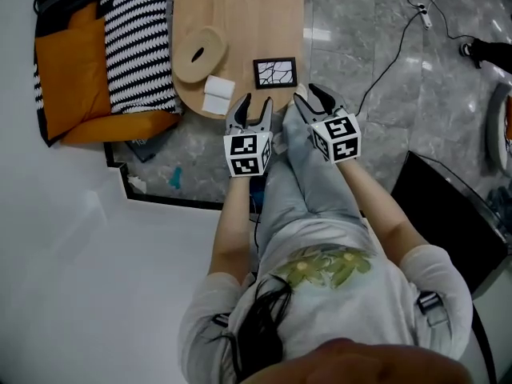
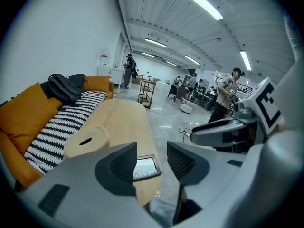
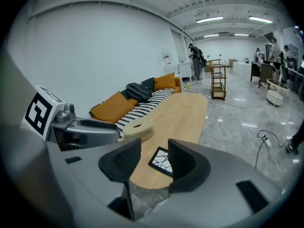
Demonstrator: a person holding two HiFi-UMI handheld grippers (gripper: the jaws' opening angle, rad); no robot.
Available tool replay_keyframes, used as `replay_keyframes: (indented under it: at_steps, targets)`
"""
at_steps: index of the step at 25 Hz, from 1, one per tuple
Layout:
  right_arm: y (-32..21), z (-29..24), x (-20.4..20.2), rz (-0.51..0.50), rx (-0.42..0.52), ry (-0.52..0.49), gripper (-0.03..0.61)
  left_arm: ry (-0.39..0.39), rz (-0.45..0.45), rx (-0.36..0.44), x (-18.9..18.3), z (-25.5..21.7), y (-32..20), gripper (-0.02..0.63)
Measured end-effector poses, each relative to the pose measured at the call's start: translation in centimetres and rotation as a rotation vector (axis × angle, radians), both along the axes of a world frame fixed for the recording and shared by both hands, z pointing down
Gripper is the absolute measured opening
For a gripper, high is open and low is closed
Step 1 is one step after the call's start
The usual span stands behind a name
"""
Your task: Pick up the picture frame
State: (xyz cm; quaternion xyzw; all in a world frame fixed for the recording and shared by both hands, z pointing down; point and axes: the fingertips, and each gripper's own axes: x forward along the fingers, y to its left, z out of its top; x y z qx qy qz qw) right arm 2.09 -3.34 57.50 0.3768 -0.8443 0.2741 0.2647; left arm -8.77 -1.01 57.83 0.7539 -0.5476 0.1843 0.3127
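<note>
A small black picture frame (image 1: 275, 73) with a white cracked-line print lies flat near the front edge of the light wooden table (image 1: 240, 14). My left gripper (image 1: 254, 102) hangs just in front of the table's near edge, left of the frame, jaws open and empty. My right gripper (image 1: 308, 96) is beside it, just right of and nearer than the frame, also open and empty. In the left gripper view the frame (image 2: 145, 167) shows between the jaws of that gripper (image 2: 152, 158), some way ahead. In the right gripper view the frame (image 3: 161, 160) likewise lies beyond the gripper (image 3: 154, 158).
A round beige holder (image 1: 200, 54) and a white folded block (image 1: 218, 94) sit left of the frame. A sofa with orange cushions (image 1: 76, 70) and a striped throw (image 1: 140, 42) runs along the table's left. A cable (image 1: 392, 62) crosses the grey floor at right. People stand far off.
</note>
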Motion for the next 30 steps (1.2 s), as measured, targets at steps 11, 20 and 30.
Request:
replay_keyframes:
  at_steps: [11,20,30]
  targets:
    - [-2.2,7.6,0.2,-0.031,-0.106,0.030,0.190,-0.021,-0.009,-0.090,-0.8,7.1,-1.8,0.213]
    - [-4.3,14.5,0.6,-0.055,-0.119,0.049,0.196,-0.039,-0.053,-0.113,-1.2,14.4,-2.8,0.216]
    - [-4.3,20.8,0.6,-0.069,-0.187,0.077,0.198,-0.061,-0.042,-0.158,-1.2,19.9,-3.8,0.216]
